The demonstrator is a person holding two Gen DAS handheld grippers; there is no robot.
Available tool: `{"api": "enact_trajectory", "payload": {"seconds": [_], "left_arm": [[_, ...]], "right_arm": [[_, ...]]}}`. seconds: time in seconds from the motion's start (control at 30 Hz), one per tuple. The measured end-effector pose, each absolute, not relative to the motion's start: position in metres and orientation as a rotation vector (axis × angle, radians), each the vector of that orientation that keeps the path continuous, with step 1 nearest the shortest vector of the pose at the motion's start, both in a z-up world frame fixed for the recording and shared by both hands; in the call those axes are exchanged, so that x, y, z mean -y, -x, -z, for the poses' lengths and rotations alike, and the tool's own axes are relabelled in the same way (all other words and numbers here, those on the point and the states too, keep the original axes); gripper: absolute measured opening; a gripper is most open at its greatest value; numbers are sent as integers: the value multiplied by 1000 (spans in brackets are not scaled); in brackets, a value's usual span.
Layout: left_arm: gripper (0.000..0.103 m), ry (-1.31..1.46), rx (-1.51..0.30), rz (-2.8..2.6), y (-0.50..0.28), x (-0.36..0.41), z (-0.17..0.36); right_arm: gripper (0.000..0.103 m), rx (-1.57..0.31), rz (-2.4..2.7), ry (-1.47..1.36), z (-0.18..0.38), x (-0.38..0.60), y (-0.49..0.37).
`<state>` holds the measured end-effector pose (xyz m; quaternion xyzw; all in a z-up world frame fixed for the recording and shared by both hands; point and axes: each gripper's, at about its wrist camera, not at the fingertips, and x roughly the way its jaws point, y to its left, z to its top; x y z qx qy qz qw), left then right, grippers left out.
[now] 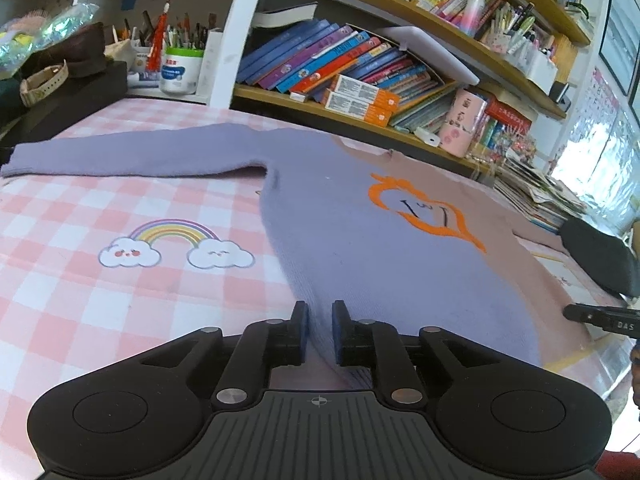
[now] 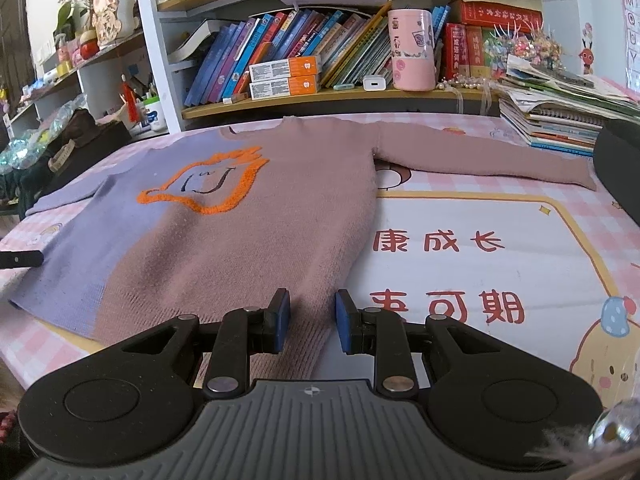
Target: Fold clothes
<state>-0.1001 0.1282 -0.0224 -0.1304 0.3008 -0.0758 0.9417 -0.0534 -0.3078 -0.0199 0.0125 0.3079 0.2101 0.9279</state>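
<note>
The left gripper stands narrowly parted with the sweater hem's lilac corner between its blue pads; the right gripper, parted wider, straddles the pink hem corner of the garment, which lies flat ahead on the checked tablecloth

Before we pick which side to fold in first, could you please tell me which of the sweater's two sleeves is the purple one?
The purple sleeve is on the left gripper's side; the other sleeve is dusty pink.
</note>
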Motion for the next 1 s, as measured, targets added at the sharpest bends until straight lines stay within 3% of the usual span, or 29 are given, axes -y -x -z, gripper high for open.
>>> {"api": "enact_trajectory", "payload": {"seconds": [0.23, 0.83, 1.0], "left_arm": [[7, 252, -596, 155, 101, -130, 25], [8, 240, -599, 150, 100, -130, 24], [12, 212, -585, 111, 102, -127, 20]], "right_arm": [[16, -626, -433, -2, 20, 303, 54], [14, -621, -436, 5, 21, 300, 55], [18, -620, -427, -8, 19, 301, 56]]}}
